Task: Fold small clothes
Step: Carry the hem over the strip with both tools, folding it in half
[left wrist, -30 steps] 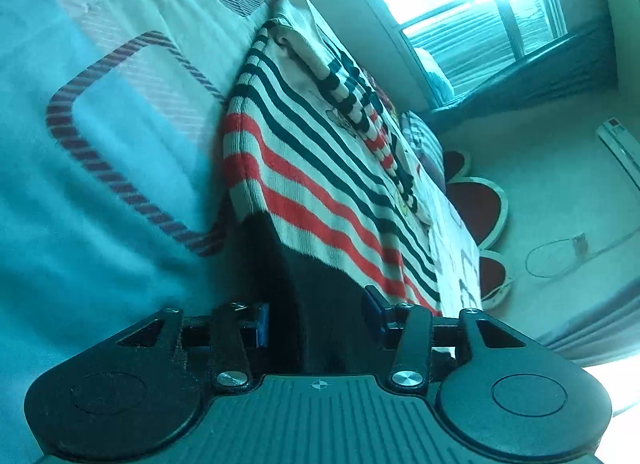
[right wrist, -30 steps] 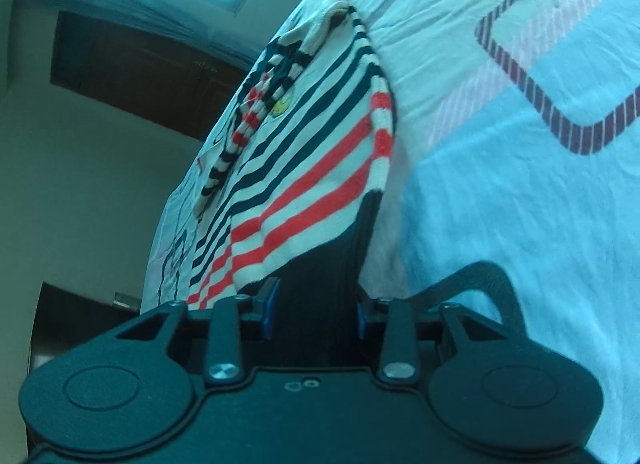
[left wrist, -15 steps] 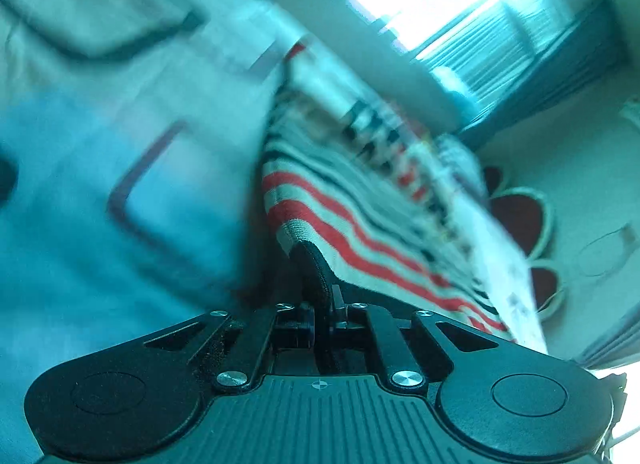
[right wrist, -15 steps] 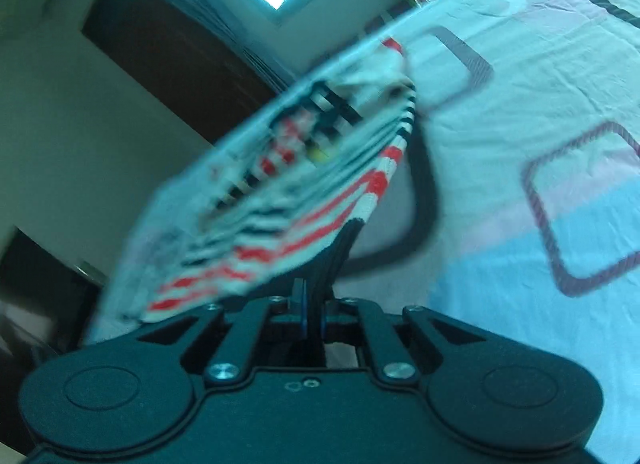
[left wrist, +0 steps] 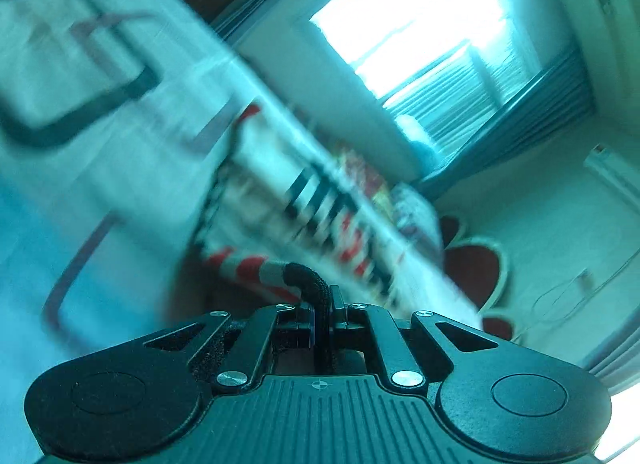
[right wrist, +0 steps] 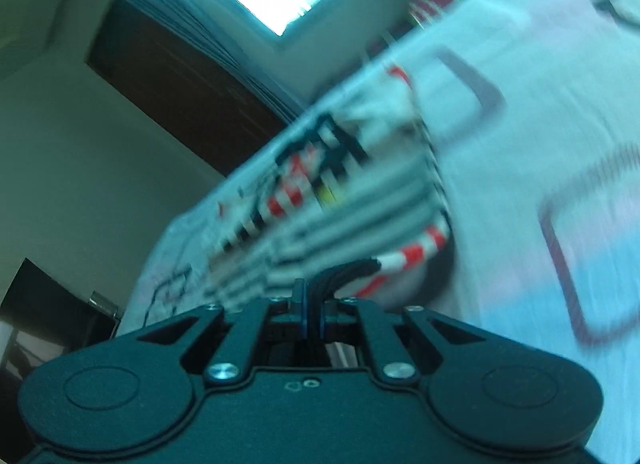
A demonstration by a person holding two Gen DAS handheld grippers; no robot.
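A small striped sweater with white, dark and red bands and a black hem lies on the bed, blurred by motion. My left gripper is shut on the black hem at one corner, and the cloth curls up out of its jaws. In the right wrist view the same striped sweater stretches away from me. My right gripper is shut on the black hem at the other corner. Both hem corners are lifted off the sheet while the far end with the collar rests on the bed.
The bed sheet is pale blue and white with dark rounded squares, seen also as the sheet on the right. A bright window and a wall stand beyond. Red floor mats lie beside the bed. A dark wooden cupboard is at the left.
Both grippers went from open around the black hem to shut on it. They then rose, lifting the hem off the sheet, and the views tilted up toward the window.
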